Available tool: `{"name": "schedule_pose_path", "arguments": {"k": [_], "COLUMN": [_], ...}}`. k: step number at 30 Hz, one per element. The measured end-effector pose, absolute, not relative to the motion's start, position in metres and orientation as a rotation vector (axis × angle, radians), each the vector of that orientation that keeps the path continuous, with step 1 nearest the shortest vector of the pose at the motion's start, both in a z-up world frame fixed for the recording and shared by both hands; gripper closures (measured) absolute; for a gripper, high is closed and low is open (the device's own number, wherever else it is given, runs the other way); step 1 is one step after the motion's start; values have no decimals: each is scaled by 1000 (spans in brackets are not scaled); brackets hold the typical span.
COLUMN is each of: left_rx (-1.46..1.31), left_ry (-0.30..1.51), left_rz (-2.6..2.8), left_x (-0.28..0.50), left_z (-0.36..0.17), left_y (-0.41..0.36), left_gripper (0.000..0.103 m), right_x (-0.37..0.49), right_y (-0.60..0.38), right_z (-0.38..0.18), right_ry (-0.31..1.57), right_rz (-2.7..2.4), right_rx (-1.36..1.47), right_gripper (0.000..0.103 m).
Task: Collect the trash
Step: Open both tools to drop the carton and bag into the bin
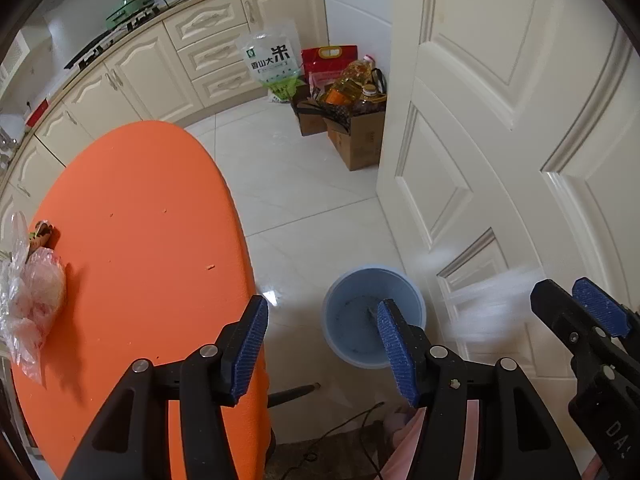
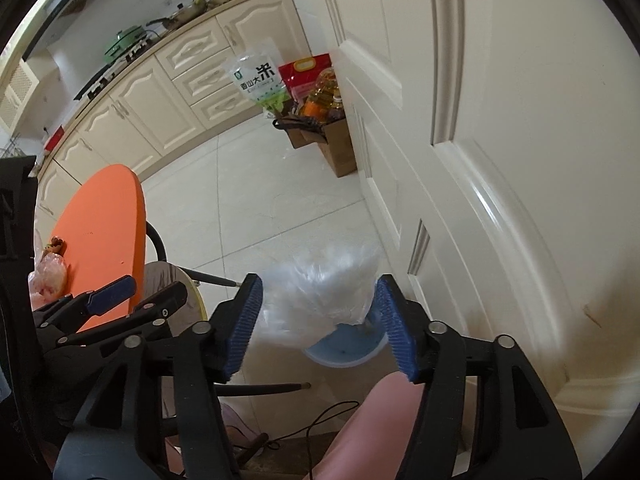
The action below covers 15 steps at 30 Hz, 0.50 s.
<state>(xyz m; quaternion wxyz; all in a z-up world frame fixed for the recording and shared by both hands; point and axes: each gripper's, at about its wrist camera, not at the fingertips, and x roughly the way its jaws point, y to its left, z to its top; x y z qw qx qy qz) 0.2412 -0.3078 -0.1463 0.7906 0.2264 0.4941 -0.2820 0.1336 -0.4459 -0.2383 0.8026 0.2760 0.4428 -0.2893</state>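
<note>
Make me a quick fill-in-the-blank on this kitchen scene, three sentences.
The round table has a top coloured ____.
The bin on the floor by the door is coloured ____.
In the right wrist view, a blurred clear plastic bag hangs above the ____.
Missing words: orange; blue; bin.

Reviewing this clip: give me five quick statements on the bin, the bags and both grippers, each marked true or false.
1. A blue bin stands on the floor near the white door. True.
2. A blurred clear plastic bag hangs over the bin, in front of the right gripper. True.
3. The left gripper is clamped on a bag. False: its fingers stand apart with nothing between them.
4. The orange table is green. False: it is orange.
5. A crumpled pinkish bag lies on the table. True.
</note>
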Motion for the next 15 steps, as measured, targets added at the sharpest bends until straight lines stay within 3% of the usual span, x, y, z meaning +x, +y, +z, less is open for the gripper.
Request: {"name": "schedule_pose_path", "arguments": {"k": [15], "left_rx": [465], "left_ry": [1057], "left_rz": [-630], "left_x": [225], "left_z": [-120], "left_y": [-261], "left_gripper": [50], "right_x": [128], "right_y": [-437], "right_z": [-224], "right_ry": [944], "right_rz": [-631], "right_rx": [572], "right_gripper": [44]}}
